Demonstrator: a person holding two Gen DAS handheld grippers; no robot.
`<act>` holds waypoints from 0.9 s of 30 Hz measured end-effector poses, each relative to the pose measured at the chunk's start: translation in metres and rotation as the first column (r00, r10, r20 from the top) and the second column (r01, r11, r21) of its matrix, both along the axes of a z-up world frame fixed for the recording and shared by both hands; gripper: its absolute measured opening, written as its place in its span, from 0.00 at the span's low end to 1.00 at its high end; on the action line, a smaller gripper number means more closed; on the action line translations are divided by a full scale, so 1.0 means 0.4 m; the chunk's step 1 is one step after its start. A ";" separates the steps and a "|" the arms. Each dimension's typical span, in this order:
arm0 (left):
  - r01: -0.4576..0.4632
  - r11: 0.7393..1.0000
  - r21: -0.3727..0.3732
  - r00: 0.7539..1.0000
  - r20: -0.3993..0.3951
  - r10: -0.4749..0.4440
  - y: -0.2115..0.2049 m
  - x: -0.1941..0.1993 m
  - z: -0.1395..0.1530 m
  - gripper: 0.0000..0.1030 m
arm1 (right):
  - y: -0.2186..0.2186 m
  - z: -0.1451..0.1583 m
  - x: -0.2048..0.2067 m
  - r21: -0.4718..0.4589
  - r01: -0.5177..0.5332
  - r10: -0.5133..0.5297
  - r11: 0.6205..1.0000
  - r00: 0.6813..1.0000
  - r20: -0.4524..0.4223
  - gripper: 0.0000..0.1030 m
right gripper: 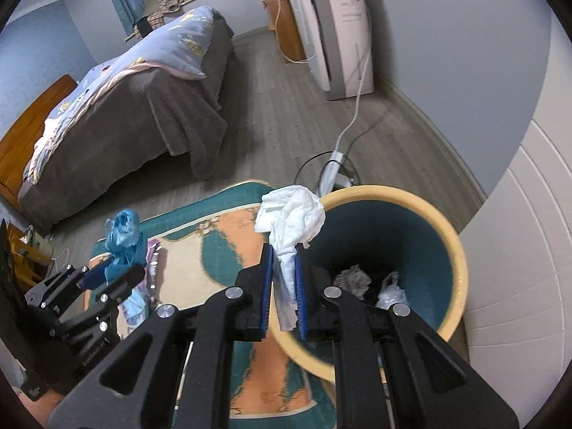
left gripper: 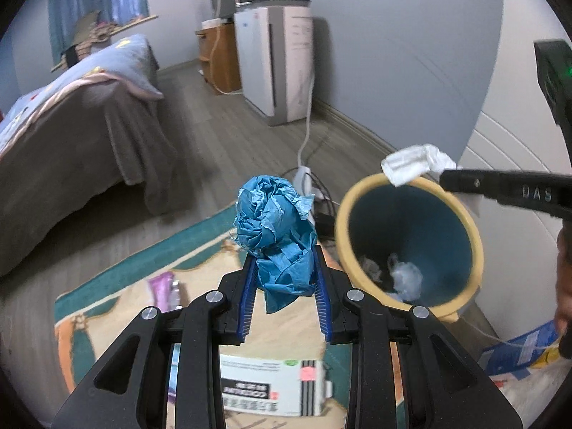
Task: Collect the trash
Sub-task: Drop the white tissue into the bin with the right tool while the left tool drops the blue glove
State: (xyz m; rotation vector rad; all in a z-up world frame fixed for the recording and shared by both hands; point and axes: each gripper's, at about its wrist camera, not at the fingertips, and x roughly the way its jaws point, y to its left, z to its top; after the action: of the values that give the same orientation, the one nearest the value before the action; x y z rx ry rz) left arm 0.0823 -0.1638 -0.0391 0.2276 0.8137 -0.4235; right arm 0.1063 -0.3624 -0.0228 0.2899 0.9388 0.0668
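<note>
My left gripper [left gripper: 284, 255] is shut on a crumpled blue paper wad [left gripper: 273, 221], held above the rug just left of the bin. That bin [left gripper: 461, 211] has a yellow rim and a teal inside, with crumpled trash at its bottom. My right gripper [right gripper: 284, 250] is shut on a crumpled white tissue [right gripper: 291, 214], which hangs over the near left rim of the bin [right gripper: 459, 250]. In the left wrist view the white tissue [left gripper: 411, 162] sits over the bin's far rim. In the right wrist view the left gripper [right gripper: 111, 268] with the blue wad [right gripper: 123, 234] shows at the left.
A patterned teal and orange rug [right gripper: 221, 243] lies under the bin. On it are a purple wrapper [left gripper: 164, 287] and a white printed box [left gripper: 271, 386]. A bed [right gripper: 143, 100] stands to the left, a white appliance [right gripper: 343, 28] by the far wall, a power strip with cables [right gripper: 332, 168] behind the bin.
</note>
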 end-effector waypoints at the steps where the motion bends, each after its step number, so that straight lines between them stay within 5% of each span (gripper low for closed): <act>1: 0.013 1.000 0.002 1.000 -0.004 -0.013 -0.017 -0.002 -0.006 0.30 | -0.009 -0.004 0.000 -0.003 0.006 -0.006 1.000 1.000 -0.004 0.11; 17: 0.163 0.987 0.011 0.984 -0.069 -0.162 -0.186 -0.033 -0.084 0.30 | -0.159 -0.099 0.005 -0.033 0.150 -0.152 0.988 0.982 -0.108 0.11; 27: 0.209 0.978 -0.011 0.963 -0.170 -0.208 -0.275 -0.018 -0.160 0.30 | -0.208 -0.069 -0.002 -0.029 0.248 -0.249 0.968 0.964 -0.092 0.11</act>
State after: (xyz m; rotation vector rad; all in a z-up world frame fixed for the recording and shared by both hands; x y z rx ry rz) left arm 0.0749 -0.2738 -0.1030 0.2875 0.9635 -0.6451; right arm 0.1056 -0.4456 -0.0503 0.3962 0.9902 -0.1873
